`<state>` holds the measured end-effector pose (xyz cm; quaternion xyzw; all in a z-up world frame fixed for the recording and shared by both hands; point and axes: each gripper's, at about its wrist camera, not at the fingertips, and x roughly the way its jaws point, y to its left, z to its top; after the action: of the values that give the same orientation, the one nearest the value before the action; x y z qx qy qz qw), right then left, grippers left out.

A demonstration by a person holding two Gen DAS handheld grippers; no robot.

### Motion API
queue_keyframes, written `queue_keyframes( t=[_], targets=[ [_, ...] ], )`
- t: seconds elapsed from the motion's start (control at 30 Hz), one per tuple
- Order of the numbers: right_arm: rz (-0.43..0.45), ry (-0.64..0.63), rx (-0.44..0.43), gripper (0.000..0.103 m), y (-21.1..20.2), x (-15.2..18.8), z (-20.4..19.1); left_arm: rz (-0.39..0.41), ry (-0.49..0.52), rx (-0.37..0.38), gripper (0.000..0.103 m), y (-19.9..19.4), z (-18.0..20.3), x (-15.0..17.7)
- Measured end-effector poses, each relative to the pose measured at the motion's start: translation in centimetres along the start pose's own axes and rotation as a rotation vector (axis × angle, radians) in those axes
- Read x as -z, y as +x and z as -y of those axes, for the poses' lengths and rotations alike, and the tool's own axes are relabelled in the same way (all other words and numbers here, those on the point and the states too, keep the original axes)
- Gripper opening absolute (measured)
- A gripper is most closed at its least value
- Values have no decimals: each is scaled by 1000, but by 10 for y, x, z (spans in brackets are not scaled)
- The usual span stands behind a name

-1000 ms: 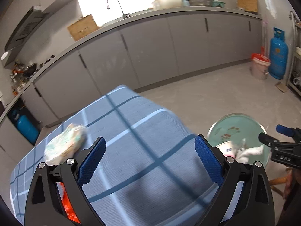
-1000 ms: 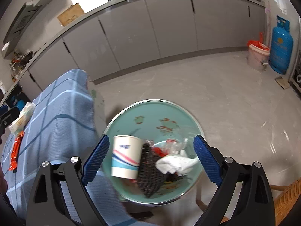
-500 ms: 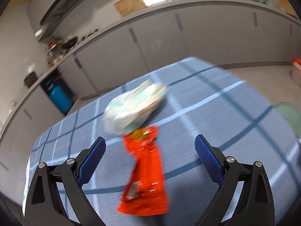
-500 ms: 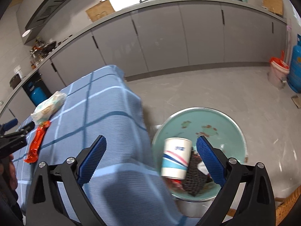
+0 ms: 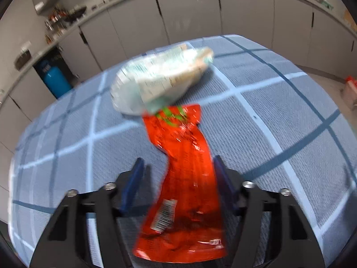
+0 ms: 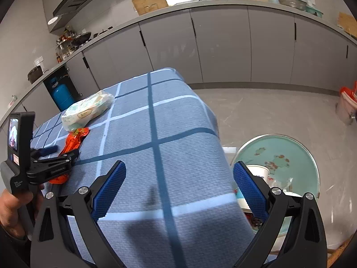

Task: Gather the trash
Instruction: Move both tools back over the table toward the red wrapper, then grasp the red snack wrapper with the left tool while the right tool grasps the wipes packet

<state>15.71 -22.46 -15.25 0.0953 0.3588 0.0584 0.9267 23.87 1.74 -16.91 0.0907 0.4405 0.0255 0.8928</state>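
A red snack wrapper (image 5: pixel 187 178) lies flat on the blue checked tablecloth (image 5: pixel 279 120), its far end under a pale tissue pack (image 5: pixel 160 78). My left gripper (image 5: pixel 178 178) straddles the wrapper with its jaws partly closed around it, the right finger touching its edge and a gap on the left. In the right wrist view the left gripper (image 6: pixel 60 154), the wrapper (image 6: pixel 73 143) and the tissue pack (image 6: pixel 87 109) sit at the table's left. My right gripper (image 6: pixel 178 185) is open and empty above the table's near right part.
A teal basin (image 6: pixel 290 147) holding a paper cup (image 6: pixel 258 172) and other trash stands below the table's right edge. Grey kitchen cabinets (image 6: pixel 223 44) run along the back. A blue gas bottle (image 6: pixel 61 93) and an orange-lidded bucket (image 6: pixel 345 107) stand on the floor.
My left gripper swung left from the basin side, moved down over the red wrapper, and its jaws narrowed around it. My right gripper moved from over the basin to above the table.
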Motion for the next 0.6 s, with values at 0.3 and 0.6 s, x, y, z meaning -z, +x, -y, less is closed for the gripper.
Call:
queue_keyframes(
  t=[0.3,0.6],
  targets=[
    [-6,-40,-30,96,13,-14,-31,41,-9,69,40,-31,-16,11],
    [-23,-113,-100,96,45,-40,-91,120,-91,-66,2,-57,-88,11]
  ],
)
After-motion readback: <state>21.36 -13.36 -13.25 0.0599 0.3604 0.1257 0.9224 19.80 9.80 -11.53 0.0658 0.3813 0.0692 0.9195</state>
